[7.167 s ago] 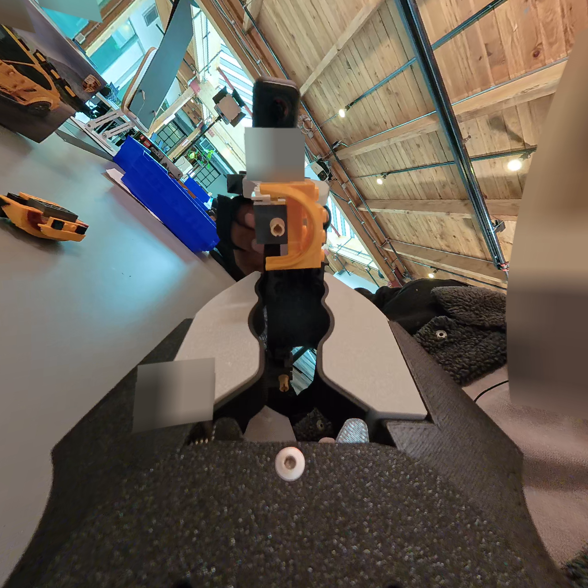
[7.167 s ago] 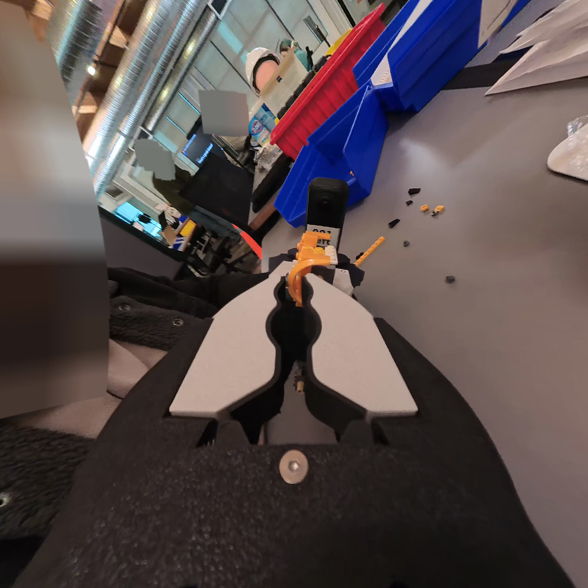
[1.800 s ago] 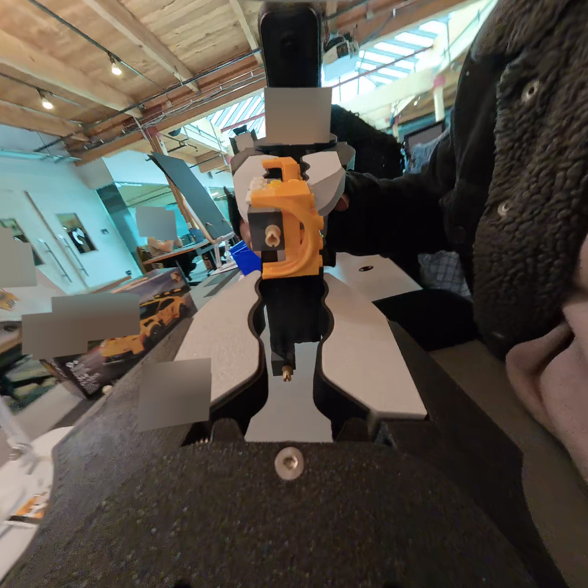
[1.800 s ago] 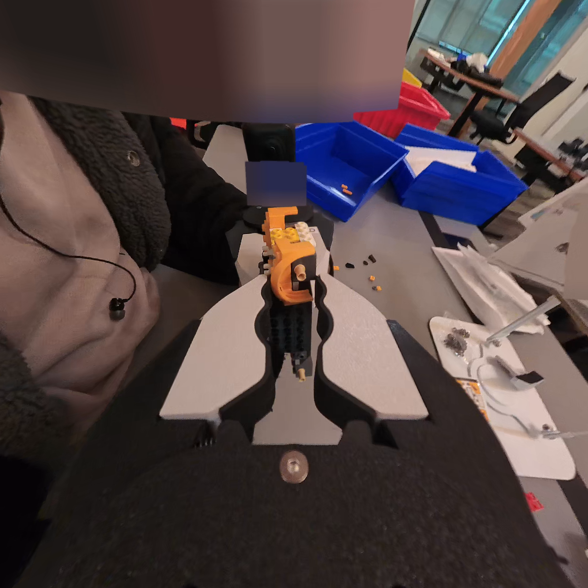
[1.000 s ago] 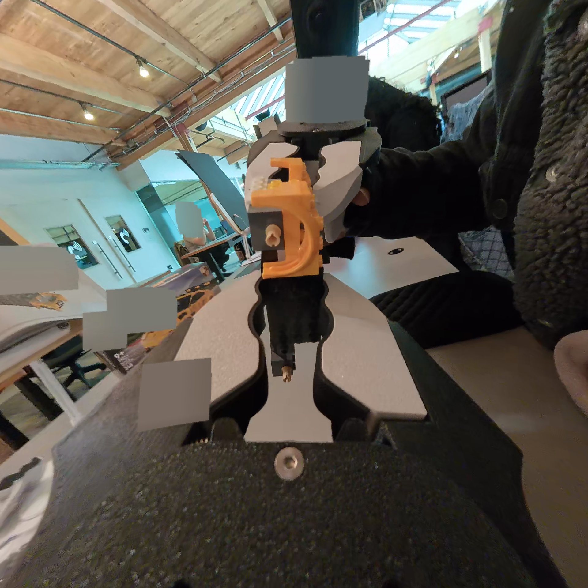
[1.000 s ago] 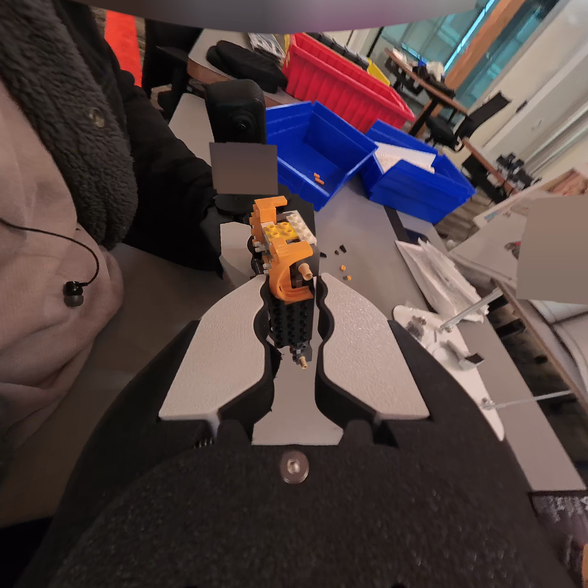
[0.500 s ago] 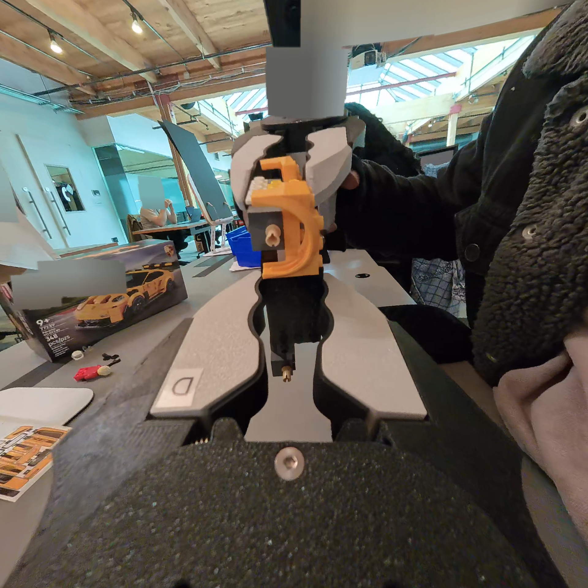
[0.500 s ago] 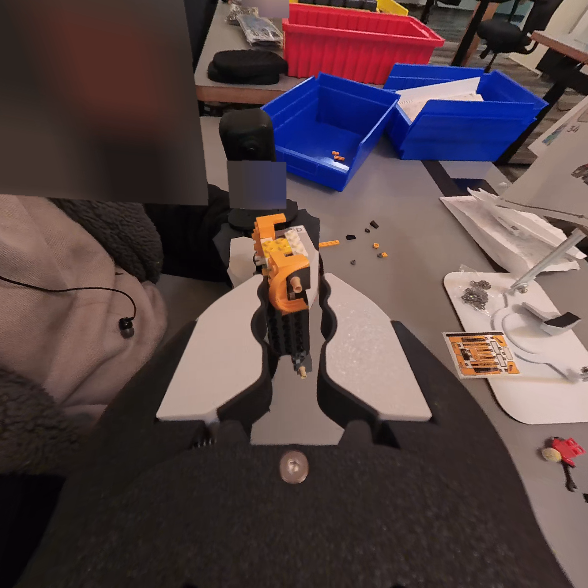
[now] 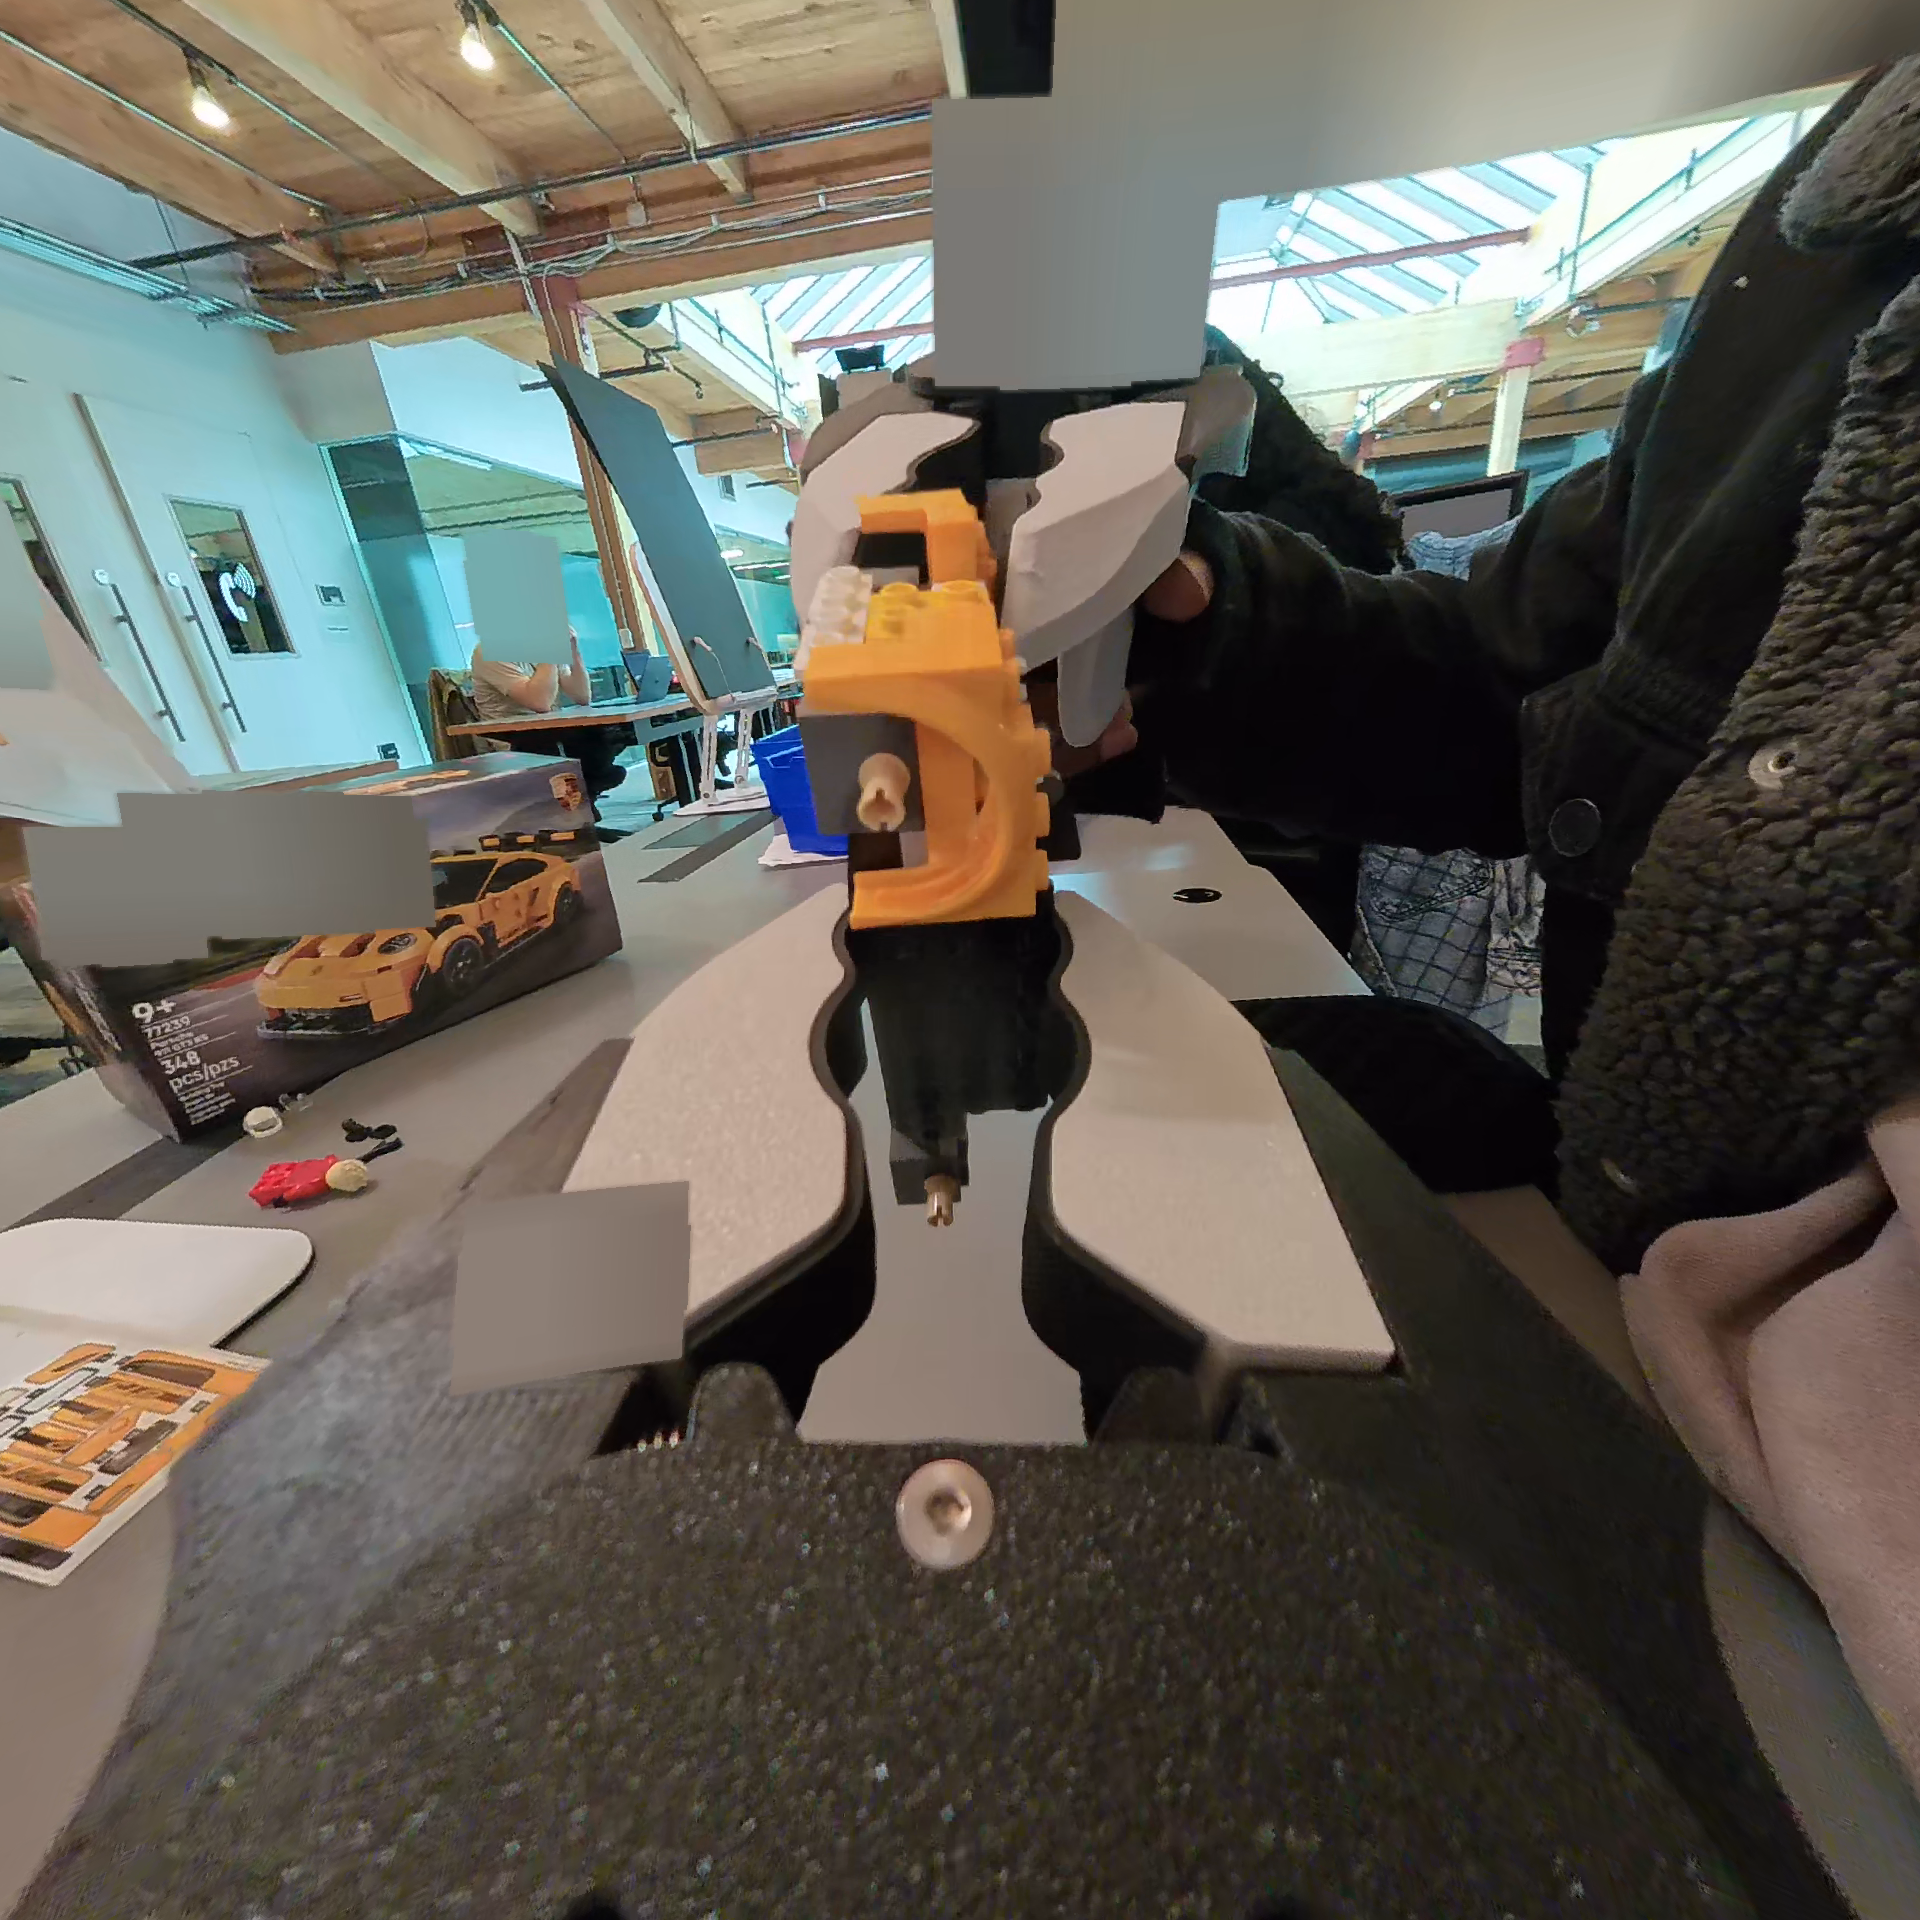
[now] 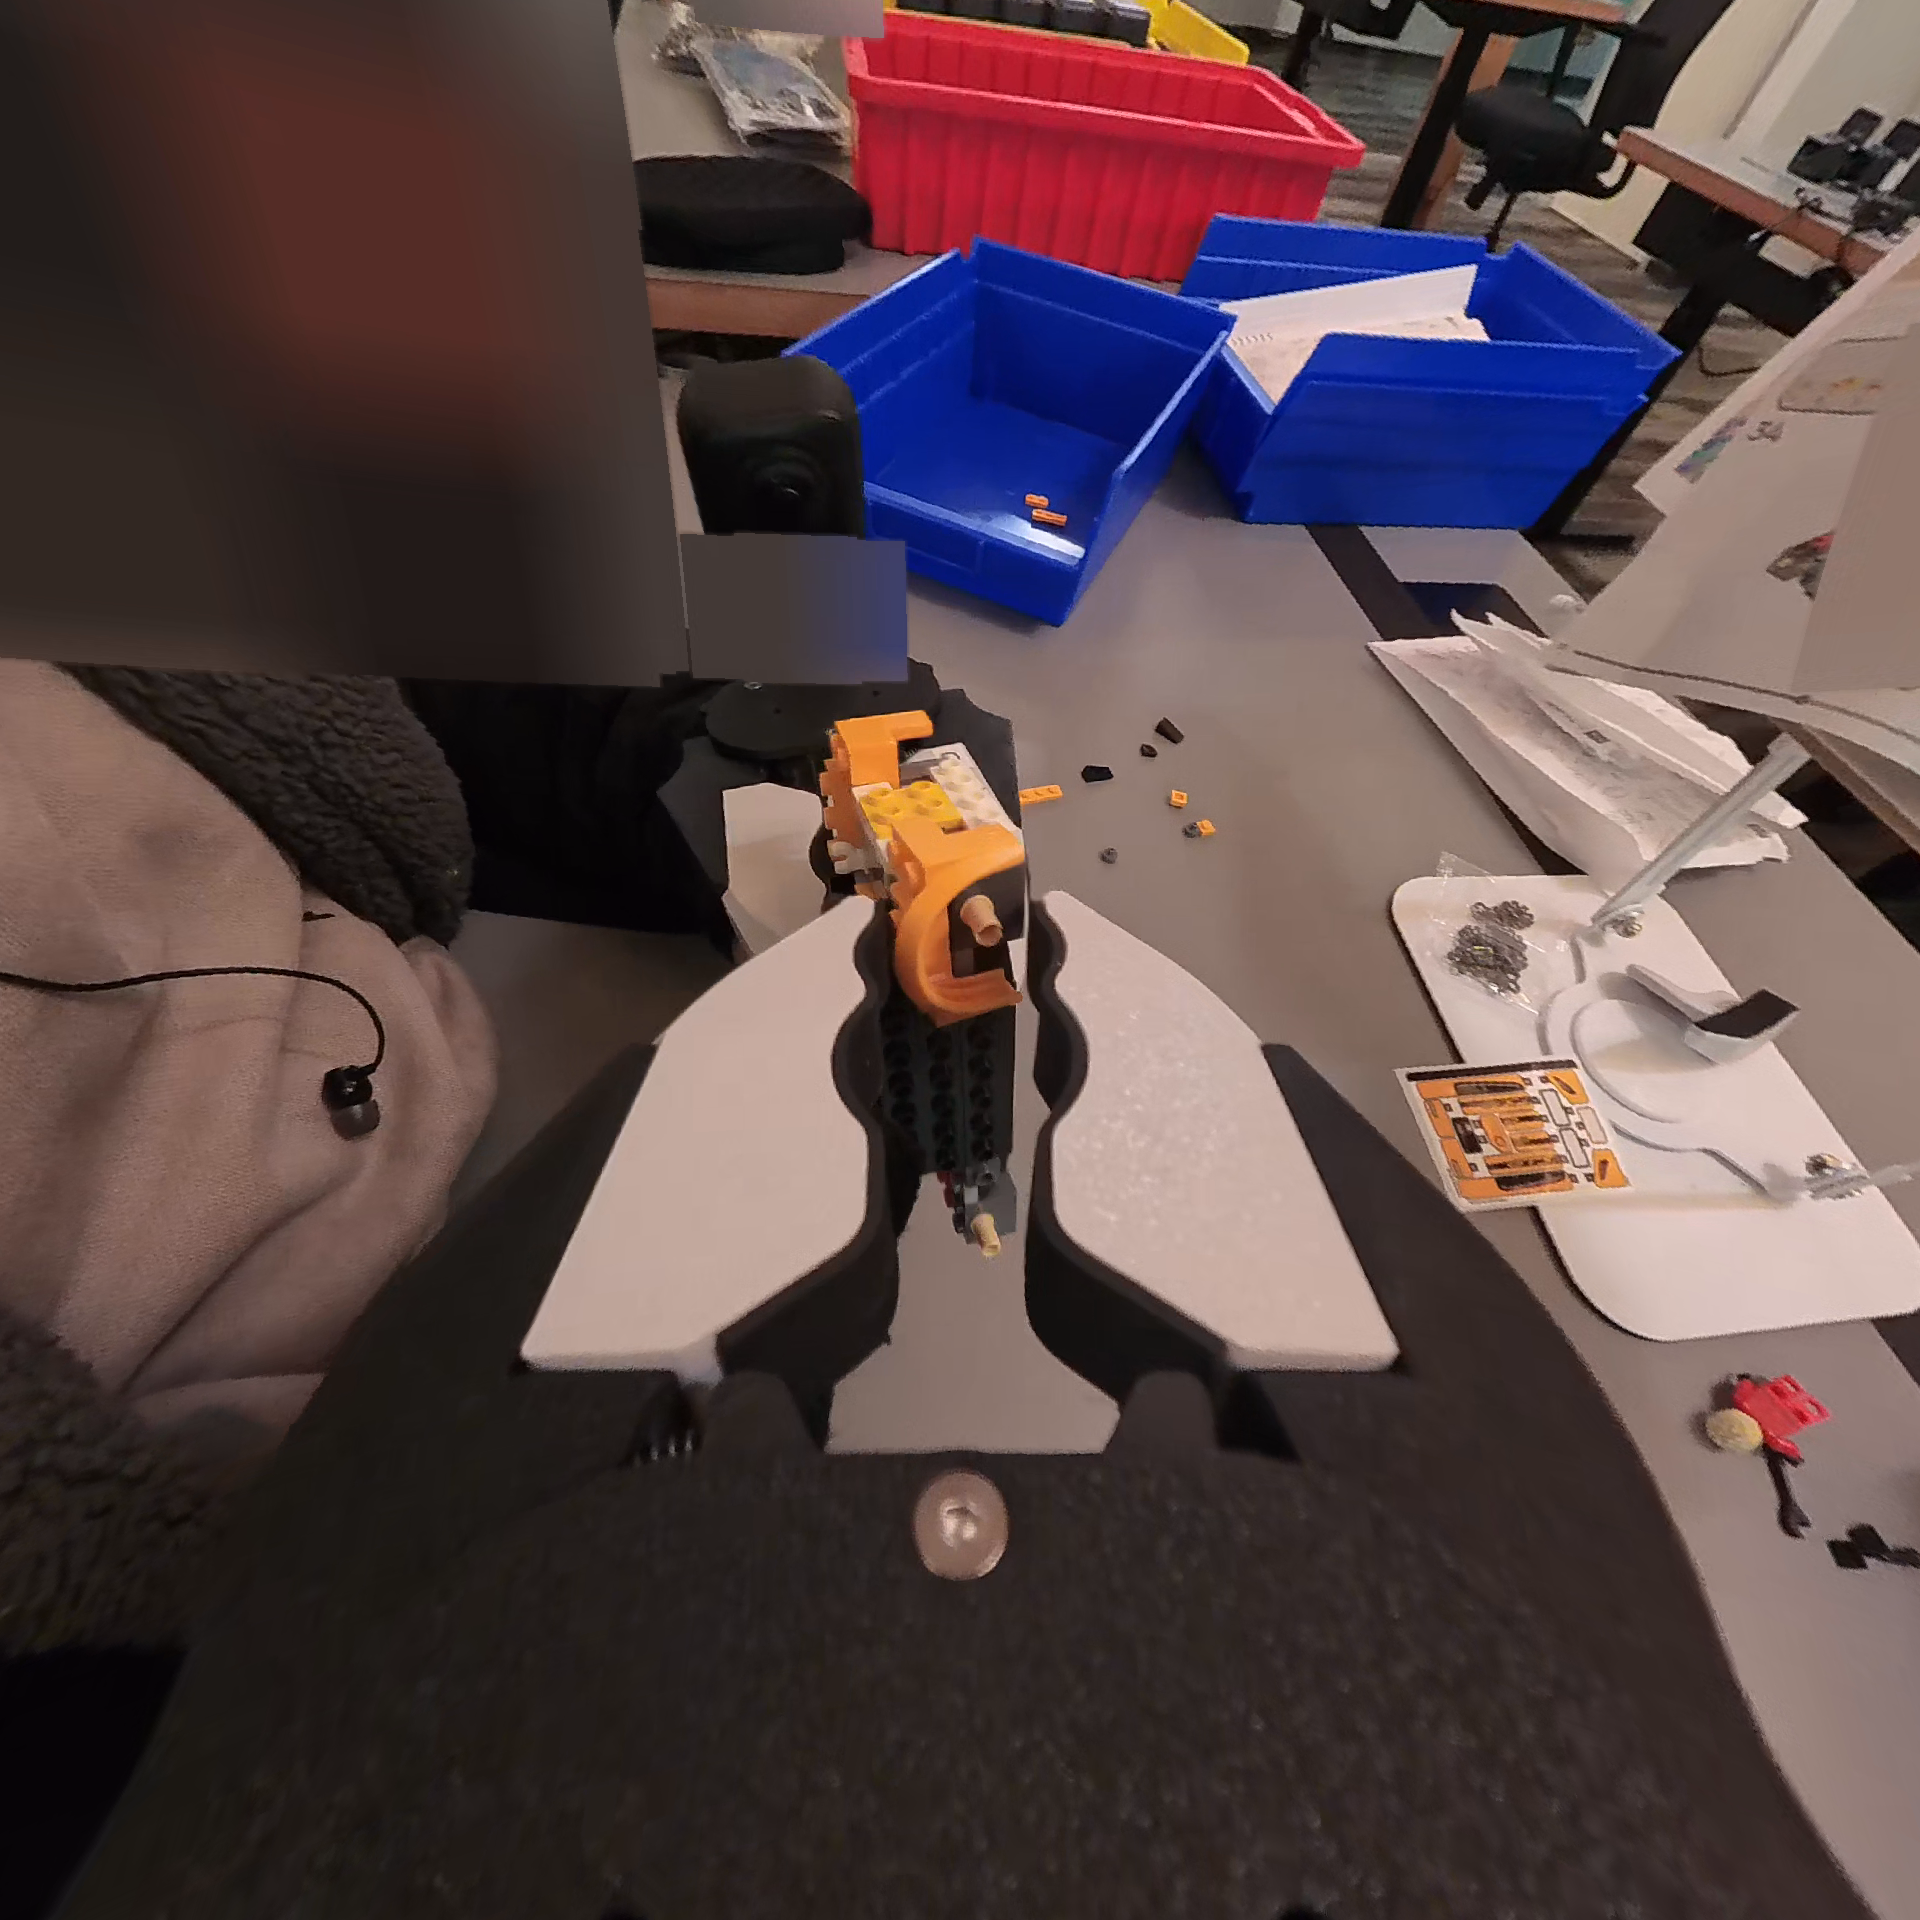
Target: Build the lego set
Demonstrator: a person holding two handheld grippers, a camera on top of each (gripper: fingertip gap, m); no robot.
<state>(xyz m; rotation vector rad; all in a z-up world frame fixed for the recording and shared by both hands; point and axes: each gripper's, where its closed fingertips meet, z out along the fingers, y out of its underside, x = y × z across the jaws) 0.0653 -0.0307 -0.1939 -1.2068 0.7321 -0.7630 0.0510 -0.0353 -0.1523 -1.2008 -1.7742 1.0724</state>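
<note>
lego chassis (image 9: 940, 790) between both claws

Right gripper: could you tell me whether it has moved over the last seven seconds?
Yes. The right gripper has rolled level: the blue bins, then slanting across the upper right, now sit upright beyond the build.

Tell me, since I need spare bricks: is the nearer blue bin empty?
Nearly empty. The nearer blue bin stands open on the grey table, and only two small orange pieces lie on its floor.
</note>
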